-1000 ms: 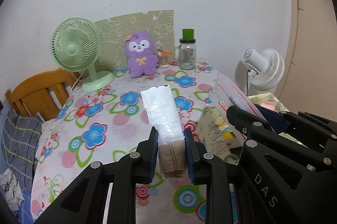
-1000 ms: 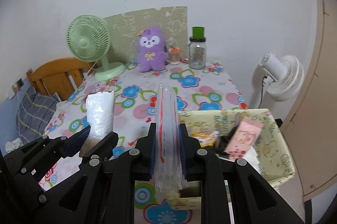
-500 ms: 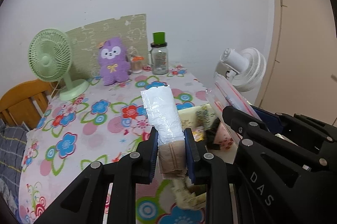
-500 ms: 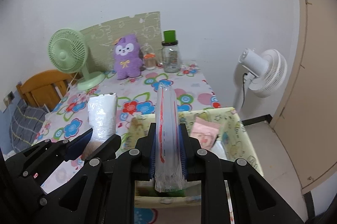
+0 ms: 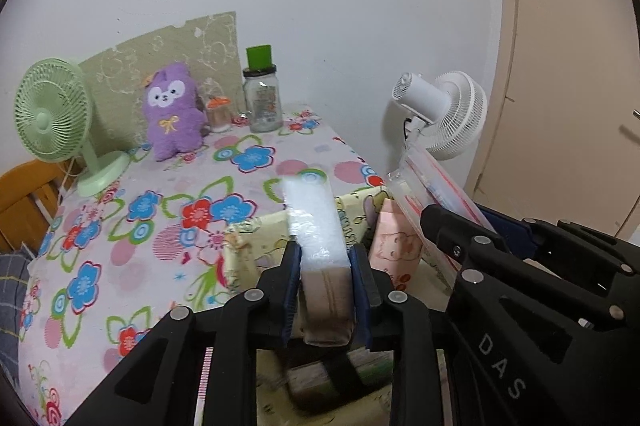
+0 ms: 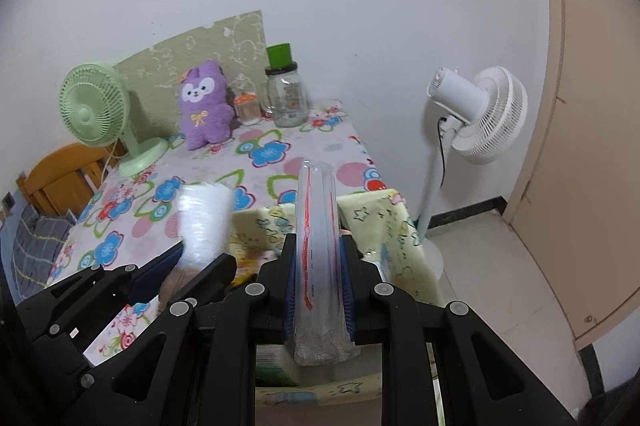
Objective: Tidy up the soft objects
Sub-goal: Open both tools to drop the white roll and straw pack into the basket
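My left gripper is shut on a soft pack, white plastic on top and beige below. It also shows in the right wrist view. My right gripper is shut on a clear zip bag with red lines, seen in the left wrist view too. Both are held over a pale yellow fabric bin at the table's right edge. A pink packet stands inside the bin.
A flowered table carries a green fan, a purple plush, a small jar and a bottle with a green cap. A white floor fan stands right of the bin. A wooden chair is at the left.
Both grippers have moved right and forward with their loads, from over the table to above the yellow bin. Their grips are unchanged.
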### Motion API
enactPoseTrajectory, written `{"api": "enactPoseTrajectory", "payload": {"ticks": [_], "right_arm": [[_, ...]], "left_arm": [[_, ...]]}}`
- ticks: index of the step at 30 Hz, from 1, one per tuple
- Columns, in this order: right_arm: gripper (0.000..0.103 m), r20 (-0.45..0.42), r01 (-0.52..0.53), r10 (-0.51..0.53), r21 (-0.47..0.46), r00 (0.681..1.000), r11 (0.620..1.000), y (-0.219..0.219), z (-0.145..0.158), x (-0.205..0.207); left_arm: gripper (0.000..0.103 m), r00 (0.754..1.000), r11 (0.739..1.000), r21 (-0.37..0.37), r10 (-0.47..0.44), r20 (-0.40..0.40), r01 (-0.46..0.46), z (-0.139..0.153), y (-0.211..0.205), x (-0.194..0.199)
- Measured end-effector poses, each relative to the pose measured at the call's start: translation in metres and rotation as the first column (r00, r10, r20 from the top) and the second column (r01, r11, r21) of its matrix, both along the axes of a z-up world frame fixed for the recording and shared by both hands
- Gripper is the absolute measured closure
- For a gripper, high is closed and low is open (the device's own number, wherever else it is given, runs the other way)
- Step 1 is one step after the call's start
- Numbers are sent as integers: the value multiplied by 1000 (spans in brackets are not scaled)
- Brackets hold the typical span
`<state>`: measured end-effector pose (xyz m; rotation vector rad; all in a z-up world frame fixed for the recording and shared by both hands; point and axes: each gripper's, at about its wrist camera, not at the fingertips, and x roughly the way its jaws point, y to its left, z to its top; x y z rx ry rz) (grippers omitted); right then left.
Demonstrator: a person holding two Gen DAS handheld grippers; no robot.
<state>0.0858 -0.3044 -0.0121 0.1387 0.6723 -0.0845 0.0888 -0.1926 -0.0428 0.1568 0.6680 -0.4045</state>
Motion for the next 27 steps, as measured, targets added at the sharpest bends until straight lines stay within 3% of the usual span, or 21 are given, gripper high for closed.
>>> {"api": "enactPoseTrajectory", "payload": {"ticks": [14,20,21,23,24,25,27], "right_arm": [[80,-40,-53,55,53,998,997,-7,-18,17],[71,-49,-71,74,68,996,995,2,-21,23],[67,-52,-71,75,67,996,995,4,-21,24],[48,-53,-62,66,71,996,996,5,-22,24],[33,-51,-50,55,80,997,996,5,-22,23],[24,-44,-40,44,91,998,995,5,-22,22],[21,-35,-20,23,90,999,996,6,-21,20]], "left_arm": [[27,999,997,72,29,-41,-26,-12,-4,11],[20,996,990,120,81,-48,-74,-13,5,14],[20,995,989,125,83,-50,-77,-13,6,13],[18,995,989,129,86,-48,-79,-13,9,14],[17,995,988,129,89,-44,-82,-12,11,13],[17,995,988,129,90,-42,-84,-12,12,12],[16,995,988,128,90,-37,-84,-11,14,11]]}}
